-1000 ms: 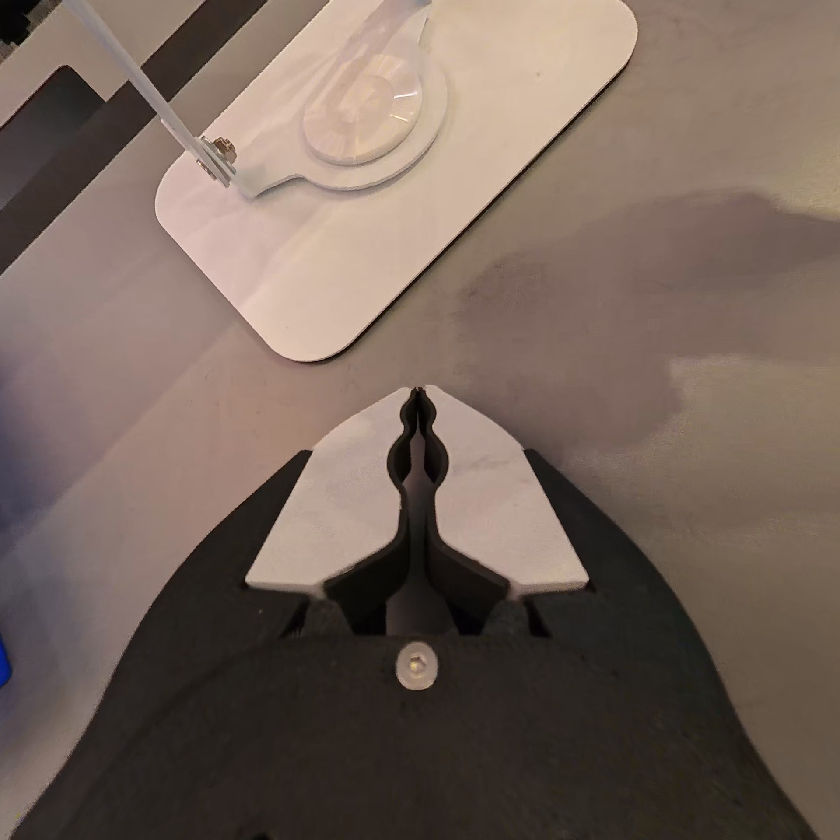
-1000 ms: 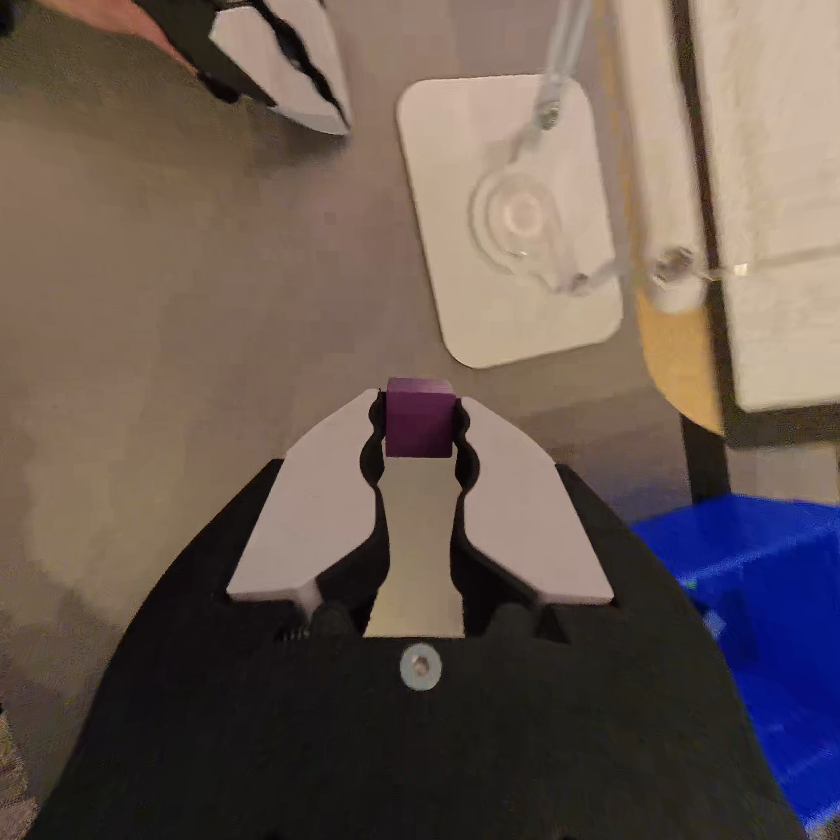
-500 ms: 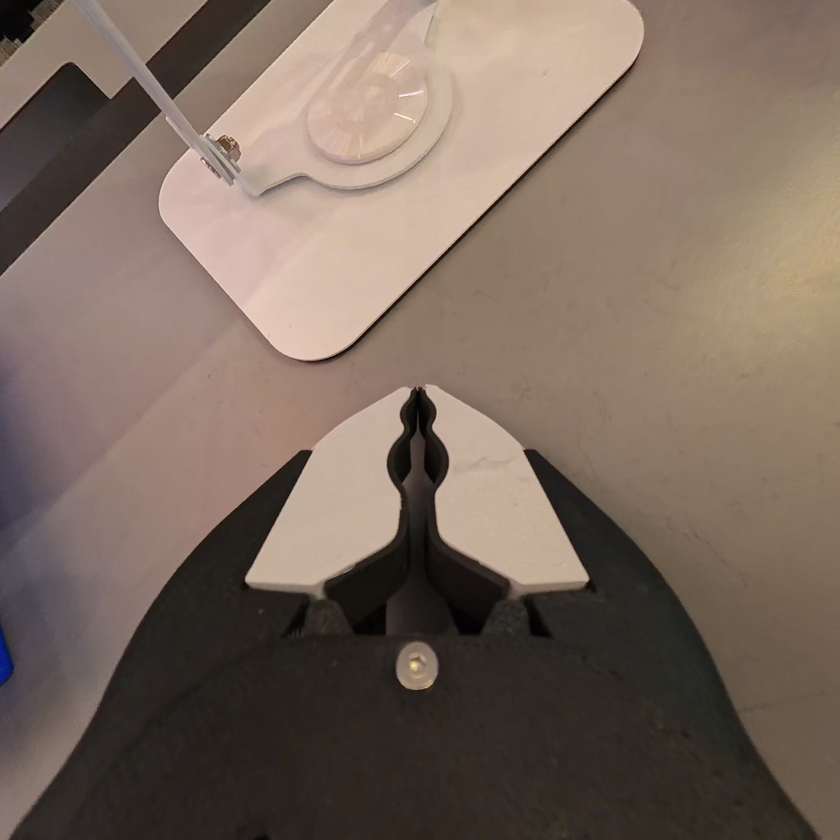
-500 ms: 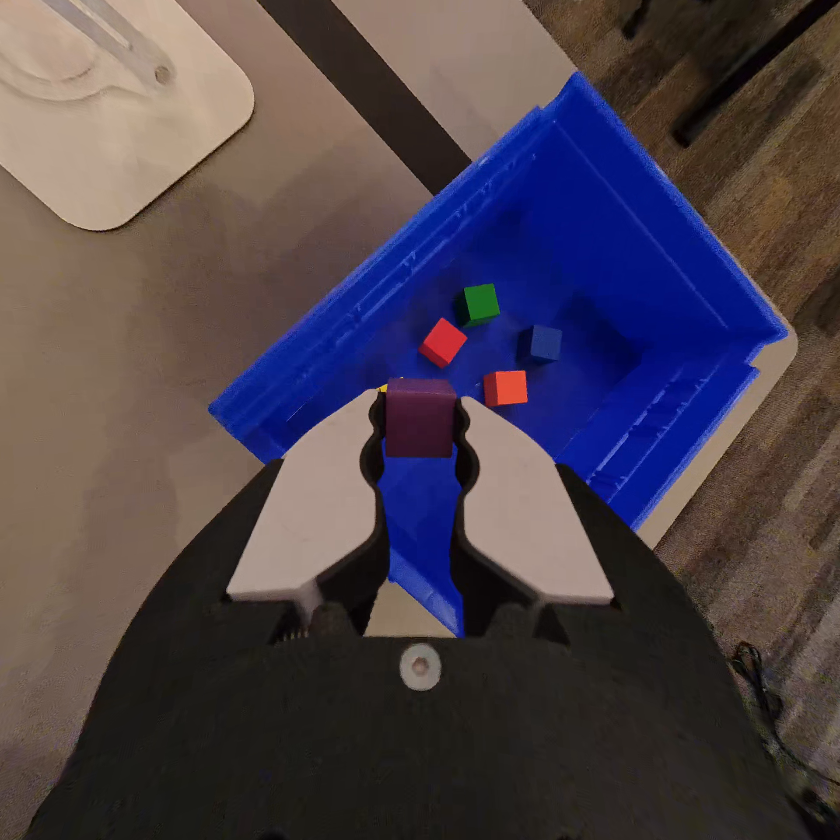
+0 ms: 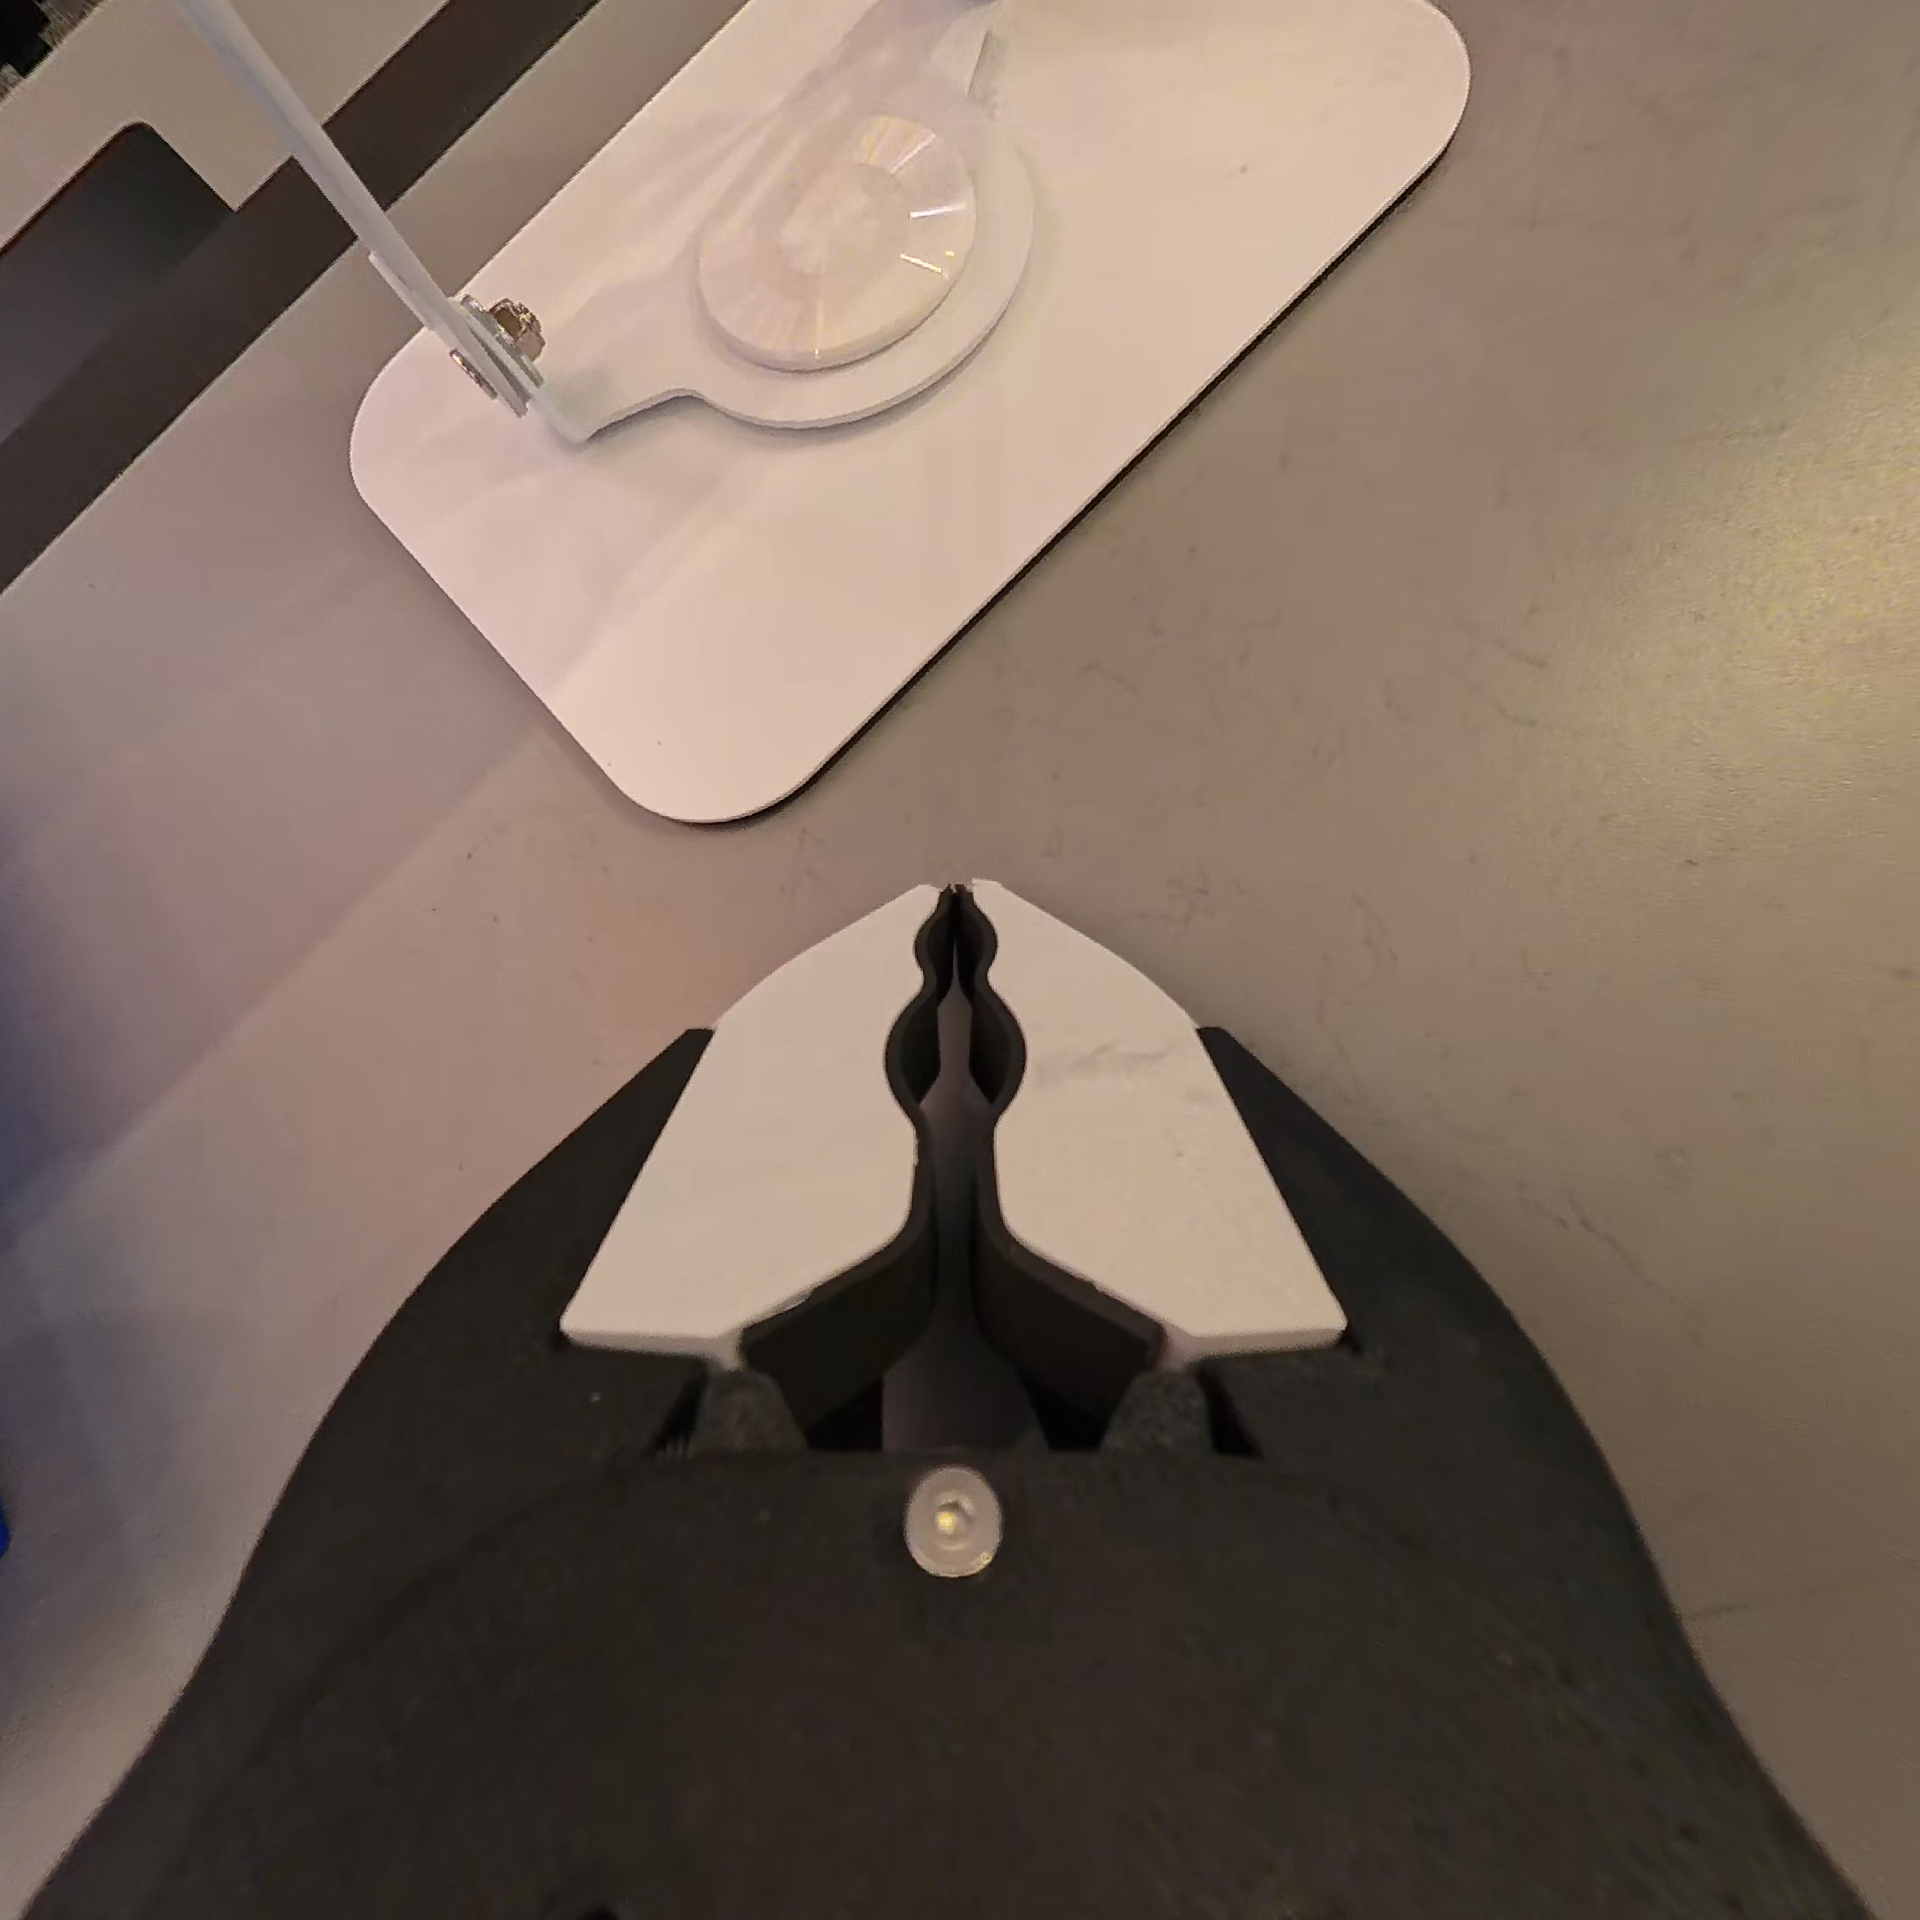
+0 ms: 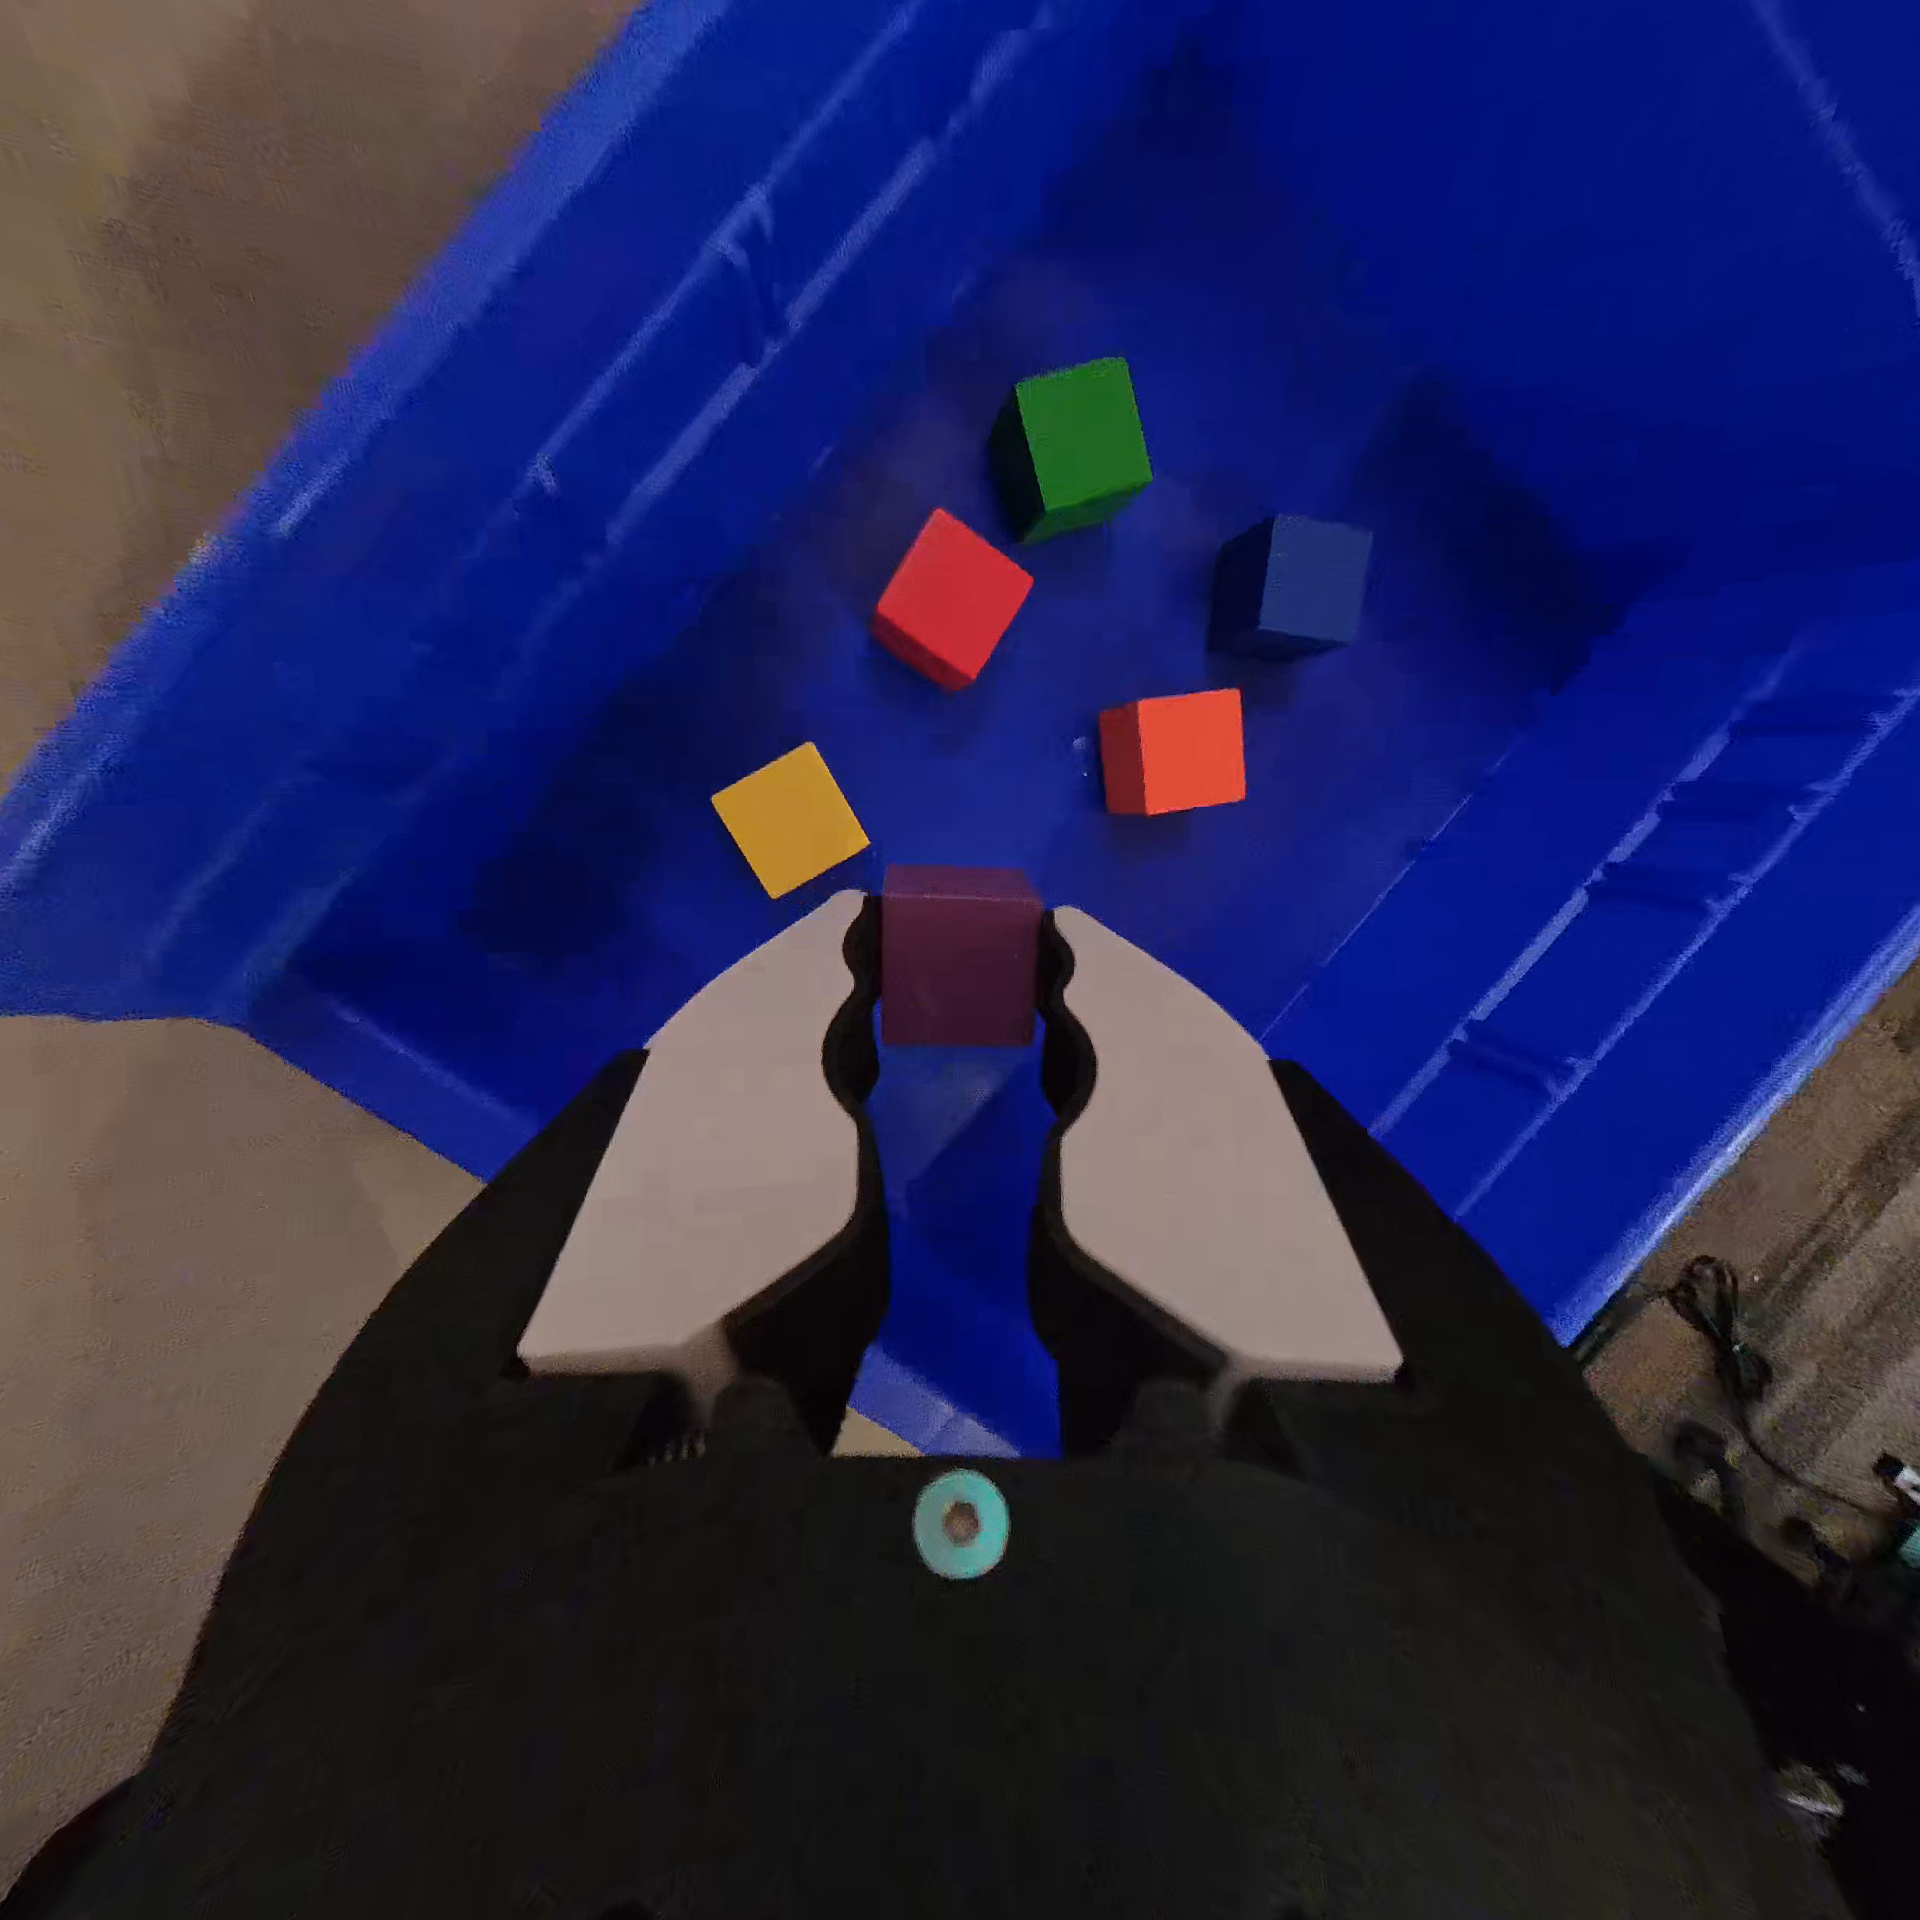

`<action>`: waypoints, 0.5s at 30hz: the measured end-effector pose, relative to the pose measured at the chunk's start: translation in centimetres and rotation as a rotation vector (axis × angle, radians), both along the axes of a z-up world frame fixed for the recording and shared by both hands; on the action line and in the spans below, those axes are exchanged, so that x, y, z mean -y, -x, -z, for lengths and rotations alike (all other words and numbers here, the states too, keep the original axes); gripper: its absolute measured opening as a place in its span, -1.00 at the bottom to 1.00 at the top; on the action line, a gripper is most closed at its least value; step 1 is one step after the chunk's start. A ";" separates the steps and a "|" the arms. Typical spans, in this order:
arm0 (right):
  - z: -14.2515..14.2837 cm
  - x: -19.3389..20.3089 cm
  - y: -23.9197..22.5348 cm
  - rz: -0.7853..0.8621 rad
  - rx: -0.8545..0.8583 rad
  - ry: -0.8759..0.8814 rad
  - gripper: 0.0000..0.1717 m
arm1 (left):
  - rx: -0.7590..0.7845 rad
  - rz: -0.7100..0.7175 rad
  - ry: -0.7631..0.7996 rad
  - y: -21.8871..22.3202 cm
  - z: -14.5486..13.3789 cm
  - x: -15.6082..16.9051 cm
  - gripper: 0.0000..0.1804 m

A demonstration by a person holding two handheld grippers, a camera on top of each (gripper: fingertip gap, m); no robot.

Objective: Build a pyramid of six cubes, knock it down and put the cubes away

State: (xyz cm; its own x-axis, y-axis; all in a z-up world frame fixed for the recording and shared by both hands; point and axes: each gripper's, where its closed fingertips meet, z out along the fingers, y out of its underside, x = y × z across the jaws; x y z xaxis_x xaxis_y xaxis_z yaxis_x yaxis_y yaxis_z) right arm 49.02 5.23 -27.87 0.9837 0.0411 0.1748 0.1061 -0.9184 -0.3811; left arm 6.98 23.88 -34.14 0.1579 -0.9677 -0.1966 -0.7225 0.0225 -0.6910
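Note:
My right gripper (image 6: 958, 935) is shut on a purple cube (image 6: 958, 961) and holds it above the inside of a blue bin (image 6: 582, 436). On the bin floor lie a yellow cube (image 6: 790, 819), a red cube (image 6: 951, 597), a green cube (image 6: 1075, 445), a dark blue cube (image 6: 1294, 584) and an orange cube (image 6: 1179, 750). My left gripper (image 5: 956, 891) is shut with nothing between its fingertips and hovers over the grey table (image 5: 1455, 727), near a white stand base (image 5: 831, 416).
The white base carries a round disc (image 5: 836, 244) and a thin white arm (image 5: 343, 177). A dark slot (image 5: 94, 208) runs along the table's far left. Beyond the bin's right edge lies the floor with cables (image 6: 1745, 1382).
My right gripper has swung from over the table to above the bin with the purple cube in its grasp, then moved lower and closer to the cubes. The left gripper has stayed almost still.

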 end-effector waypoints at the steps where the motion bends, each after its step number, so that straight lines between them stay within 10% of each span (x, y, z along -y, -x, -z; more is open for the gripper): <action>1: 0.8 0.3 -0.3 0.017 -0.007 0.031 -0.66 | 0.000 0.000 -0.001 0.0 0.0 0.0 -1.00; 7: 5.9 1.5 -1.3 0.081 -0.062 0.185 -0.61 | 0.000 0.000 -0.002 0.0 0.0 0.0 -1.00; 15: -5.7 1.6 -2.8 0.132 0.177 -0.144 -0.36 | 0.000 0.003 0.005 0.0 0.0 0.0 -1.00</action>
State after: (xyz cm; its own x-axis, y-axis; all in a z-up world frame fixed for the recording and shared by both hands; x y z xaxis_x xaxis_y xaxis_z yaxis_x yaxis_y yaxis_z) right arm 51.80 3.65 -22.14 0.9324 -0.1235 0.3397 0.0656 -0.8664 -0.4950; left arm 6.96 23.83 -34.15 0.1547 -0.9691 -0.1920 -0.7226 0.0216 -0.6909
